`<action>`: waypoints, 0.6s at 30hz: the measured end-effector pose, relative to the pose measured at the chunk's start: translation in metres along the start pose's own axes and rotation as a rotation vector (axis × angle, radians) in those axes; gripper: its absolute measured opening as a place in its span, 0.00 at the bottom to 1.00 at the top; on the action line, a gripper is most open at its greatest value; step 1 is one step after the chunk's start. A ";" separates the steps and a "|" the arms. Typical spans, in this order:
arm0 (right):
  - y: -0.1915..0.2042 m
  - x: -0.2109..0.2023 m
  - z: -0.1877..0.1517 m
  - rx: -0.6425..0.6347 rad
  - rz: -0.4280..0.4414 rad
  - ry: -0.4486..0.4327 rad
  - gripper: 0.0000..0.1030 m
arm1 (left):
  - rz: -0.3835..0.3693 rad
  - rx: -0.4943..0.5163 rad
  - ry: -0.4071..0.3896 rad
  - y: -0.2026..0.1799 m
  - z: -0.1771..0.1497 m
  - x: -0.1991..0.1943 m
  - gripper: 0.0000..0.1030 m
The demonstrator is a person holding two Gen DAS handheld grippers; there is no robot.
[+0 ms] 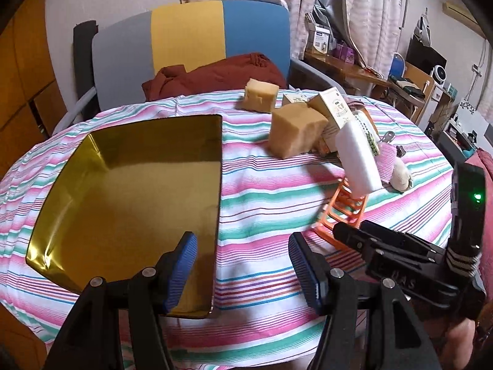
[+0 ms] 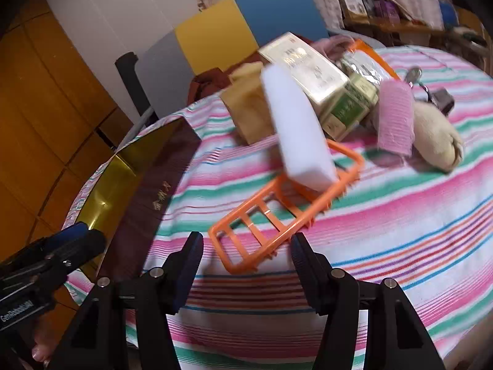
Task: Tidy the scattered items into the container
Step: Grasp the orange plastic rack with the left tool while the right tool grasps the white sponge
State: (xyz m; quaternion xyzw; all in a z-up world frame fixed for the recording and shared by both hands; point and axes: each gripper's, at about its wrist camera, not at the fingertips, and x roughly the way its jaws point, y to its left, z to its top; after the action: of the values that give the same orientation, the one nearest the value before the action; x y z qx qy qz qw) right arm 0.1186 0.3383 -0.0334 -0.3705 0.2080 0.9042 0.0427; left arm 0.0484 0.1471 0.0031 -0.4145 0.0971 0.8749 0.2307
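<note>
A gold-lined container [image 1: 123,185] sits at the left of the striped table; in the right wrist view its maroon wall [image 2: 154,191] carries gold lettering. My left gripper [image 1: 243,265] is open over the container's near right corner and holds nothing. An orange plastic rack [image 2: 277,209] lies tilted on the cloth, its near end between the open fingers of my right gripper [image 2: 246,252]. A white block [image 2: 299,129], blurred, leans on the rack's far end. Tan blocks [image 1: 295,132], printed boxes [image 2: 311,64], a pink cloth [image 2: 396,117] and a cream soft item [image 2: 437,141] are piled behind.
The round table [image 1: 262,191] has a pink, green and white striped cloth. A chair [image 1: 191,40] with a dark red garment [image 1: 215,77] stands behind the table. Cluttered shelves [image 1: 416,71] line the right wall. A hand [image 2: 40,351] shows at the lower left.
</note>
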 end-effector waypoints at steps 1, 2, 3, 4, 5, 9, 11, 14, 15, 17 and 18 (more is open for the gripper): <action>-0.001 -0.002 0.002 0.001 -0.014 -0.017 0.61 | 0.000 -0.001 -0.002 0.000 0.000 0.000 0.61; -0.005 -0.009 0.004 0.009 -0.044 -0.046 0.66 | -0.003 -0.001 -0.003 0.000 0.000 0.000 0.61; -0.008 -0.013 0.007 0.019 -0.069 -0.069 0.72 | -0.009 0.000 -0.001 0.000 -0.001 0.001 0.61; -0.013 -0.018 0.009 0.031 -0.093 -0.091 0.75 | -0.016 0.002 0.001 -0.001 -0.001 0.002 0.61; -0.017 -0.021 0.011 0.039 -0.106 -0.103 0.77 | -0.023 0.006 0.002 -0.003 -0.002 0.003 0.61; -0.030 -0.025 0.019 0.058 -0.129 -0.097 0.76 | -0.062 0.066 -0.004 -0.020 0.000 0.013 0.61; -0.034 -0.024 0.024 0.072 -0.130 -0.092 0.74 | -0.078 0.094 0.001 -0.029 0.004 0.021 0.61; -0.043 -0.032 0.023 0.104 -0.138 -0.106 0.74 | -0.188 0.140 -0.009 -0.044 0.012 0.034 0.61; -0.046 -0.036 0.022 0.116 -0.149 -0.113 0.74 | -0.243 0.153 0.008 -0.050 0.016 0.040 0.61; -0.053 -0.039 0.029 0.137 -0.164 -0.114 0.74 | -0.348 0.169 0.050 -0.059 0.020 0.052 0.61; -0.057 -0.042 0.029 0.151 -0.169 -0.119 0.74 | -0.411 0.180 0.076 -0.063 0.022 0.059 0.61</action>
State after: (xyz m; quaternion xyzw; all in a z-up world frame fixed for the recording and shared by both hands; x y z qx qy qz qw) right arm 0.1435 0.4055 -0.0054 -0.3282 0.2407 0.8995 0.1586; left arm 0.0316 0.2291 -0.0272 -0.4361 0.0969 0.7812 0.4360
